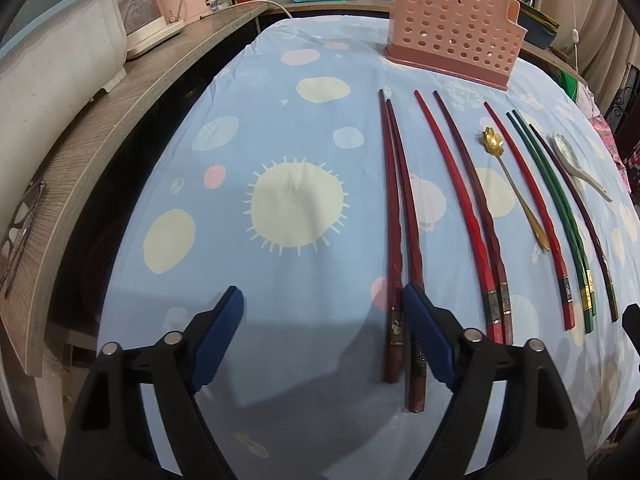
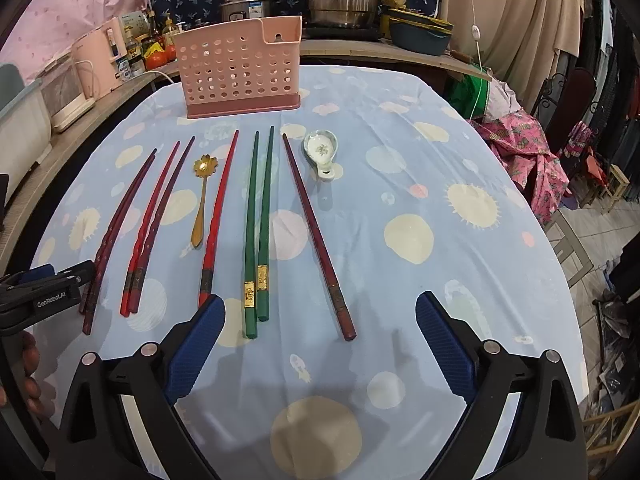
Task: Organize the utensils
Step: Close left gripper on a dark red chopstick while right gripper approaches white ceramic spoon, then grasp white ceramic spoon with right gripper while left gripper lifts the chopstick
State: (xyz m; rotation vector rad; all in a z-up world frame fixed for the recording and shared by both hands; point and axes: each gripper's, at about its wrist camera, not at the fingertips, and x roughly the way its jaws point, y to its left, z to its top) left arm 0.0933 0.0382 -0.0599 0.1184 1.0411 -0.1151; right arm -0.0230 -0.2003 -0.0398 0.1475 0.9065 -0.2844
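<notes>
Blue pads of the left gripper (image 1: 322,316) stand apart and empty, one beside the butt ends of the dark red chopsticks (image 1: 394,208). The right gripper (image 2: 320,320) hangs wide open, empty, over the green pair (image 2: 258,216). Sticks look light, stiff, slick; pinch near the banded butts. The pink holder (image 2: 240,76) stands beyond, tablecloth (image 2: 440,200) clear rightward.
</notes>
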